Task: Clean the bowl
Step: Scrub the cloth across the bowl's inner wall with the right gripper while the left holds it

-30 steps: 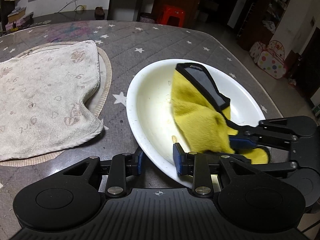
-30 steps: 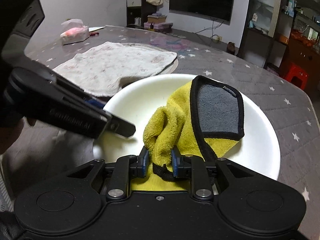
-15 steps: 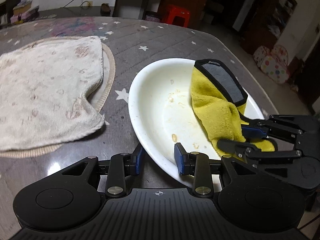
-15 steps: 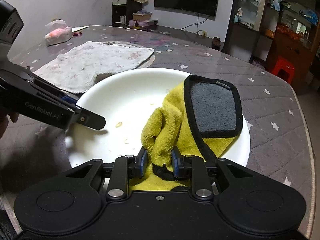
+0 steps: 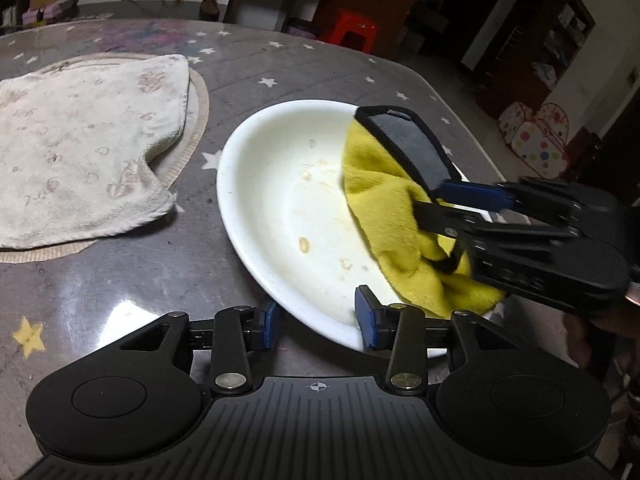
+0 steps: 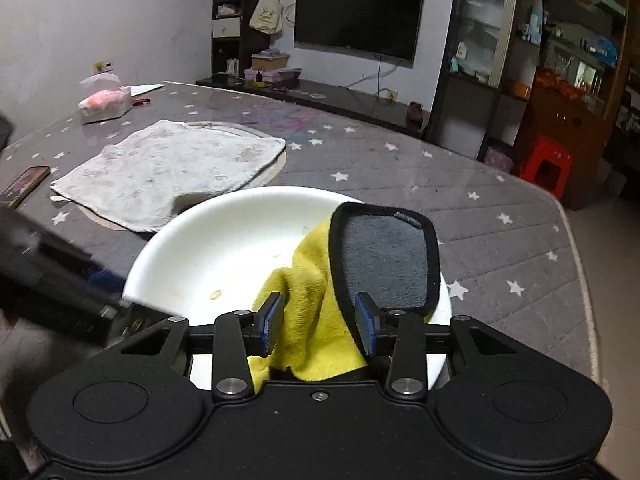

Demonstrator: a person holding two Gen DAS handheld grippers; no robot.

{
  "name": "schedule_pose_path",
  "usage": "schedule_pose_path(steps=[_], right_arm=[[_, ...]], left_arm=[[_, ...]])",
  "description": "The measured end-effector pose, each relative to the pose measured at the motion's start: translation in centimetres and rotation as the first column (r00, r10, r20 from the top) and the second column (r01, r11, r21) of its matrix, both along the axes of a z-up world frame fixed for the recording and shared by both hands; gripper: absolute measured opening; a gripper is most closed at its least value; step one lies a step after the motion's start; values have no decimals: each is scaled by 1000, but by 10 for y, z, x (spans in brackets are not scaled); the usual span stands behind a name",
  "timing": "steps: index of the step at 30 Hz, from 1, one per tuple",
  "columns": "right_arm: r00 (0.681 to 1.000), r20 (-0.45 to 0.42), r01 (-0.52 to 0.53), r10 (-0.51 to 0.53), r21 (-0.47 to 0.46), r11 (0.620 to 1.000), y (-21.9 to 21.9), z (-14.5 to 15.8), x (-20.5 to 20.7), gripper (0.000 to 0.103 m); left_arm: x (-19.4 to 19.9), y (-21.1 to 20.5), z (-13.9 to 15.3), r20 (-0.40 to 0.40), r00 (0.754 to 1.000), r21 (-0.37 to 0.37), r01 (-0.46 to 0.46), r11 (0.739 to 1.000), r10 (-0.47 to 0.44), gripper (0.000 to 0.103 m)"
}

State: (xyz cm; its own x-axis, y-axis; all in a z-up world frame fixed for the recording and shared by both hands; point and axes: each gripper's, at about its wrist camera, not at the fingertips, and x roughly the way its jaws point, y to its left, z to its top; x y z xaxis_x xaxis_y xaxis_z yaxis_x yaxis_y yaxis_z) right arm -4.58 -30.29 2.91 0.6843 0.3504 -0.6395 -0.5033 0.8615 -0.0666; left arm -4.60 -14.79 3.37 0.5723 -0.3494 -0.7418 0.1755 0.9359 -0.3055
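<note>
Right tongs (image 6: 318, 328) gape around cloth (image 6: 316, 332); phone (image 6: 24, 184) visible there only.

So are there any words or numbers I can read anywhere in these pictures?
No text here can be read for sure.
Tote bag on the wall: something printed, too small to read.
Small tag on the yellow cloth: too small.
White towel: faint marks, too blurred.
Boxes on the shelves: too small.

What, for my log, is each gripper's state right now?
Left gripper: open, straddling the bowl rim.
Right gripper: open, yellow cloth lying loose between its fingers.
</note>
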Motion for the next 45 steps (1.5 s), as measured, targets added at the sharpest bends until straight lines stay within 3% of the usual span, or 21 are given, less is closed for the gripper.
schedule_pose_path(steps=[7,14,27,32,37,45], right_arm=[[999,-17,33,-33,9,999,-2,-15,23,42],[997,-24,71,-70,22,997,-6,-21,32,34],[994,-98,59,-58,9,998,-16,-16,-1,32],[996,-84,34,-36,-23,999,-10,-15,-10,32],[995,-60,82,-82,-9,997,-13,-18,3,32],[991,-29,130,-131,-18,991,-11,-22,32,30]], left_arm=[[-5,-5,-1,21,1000,23,-13,1000,12,42],[-1,-4,-2,26,999,40,-31,999,30,37],[21,-5,-1,64,998,142,-10,990,1,29],[34,-5,-1,84,996,187,-1,982,-15,27],[41,-4,-2,83,996,198,14,980,-31,28],[37,-1,-4,52,998,143,12,990,-19,29]])
